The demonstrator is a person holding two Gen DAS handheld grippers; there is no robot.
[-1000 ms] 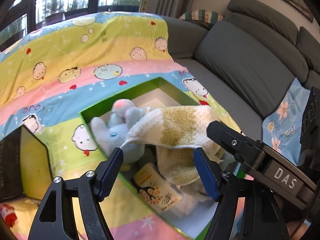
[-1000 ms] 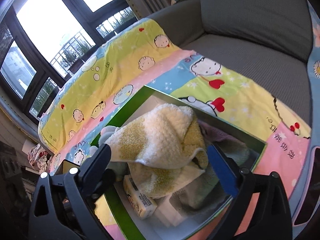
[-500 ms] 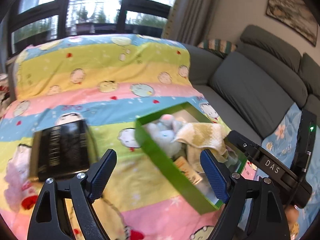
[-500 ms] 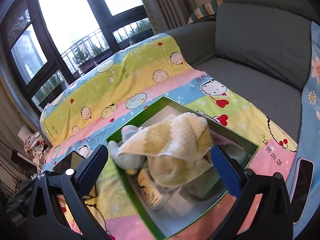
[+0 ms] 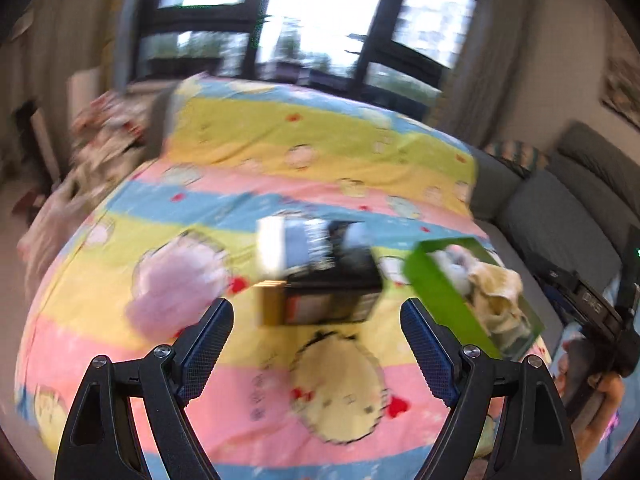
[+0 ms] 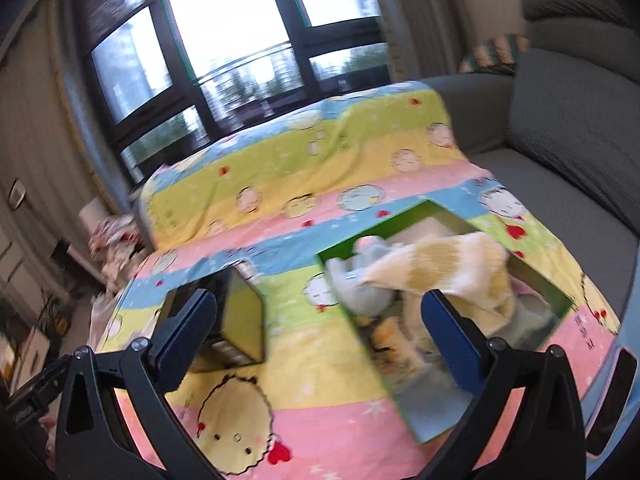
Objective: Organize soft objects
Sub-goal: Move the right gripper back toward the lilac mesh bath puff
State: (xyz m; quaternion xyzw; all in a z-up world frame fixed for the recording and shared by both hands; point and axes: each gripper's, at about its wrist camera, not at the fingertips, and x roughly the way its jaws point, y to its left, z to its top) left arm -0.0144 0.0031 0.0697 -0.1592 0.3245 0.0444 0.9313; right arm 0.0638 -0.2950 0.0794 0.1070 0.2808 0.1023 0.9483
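Item: green box of soft goods, on the cartoon-print blanket over the sofa.

Change since 1 second ago: both grippers have drawn back from the box. The yellow-and-white towel, then draped just ahead of both sets of jaws, now lies on top of the box contents, partly over the pale blue plush toy. Left gripper: jaws spread wide, nothing between them. Right gripper: jaws likewise spread and empty. Reading: the towel is stowed, and the hands are free for the next piece or for the black lid lying left of the box.

Left-wrist view only:
- a pale pink soft item, possibly another plush, on the blanket left of the lid; blur prevents a firmer name
- the right gripper's body at far right, beyond the box

Right-wrist view only:
- the box interior, with a small printed packet beneath the towel
- the lid's yellow-green inner face
- grey sofa cushions at far right
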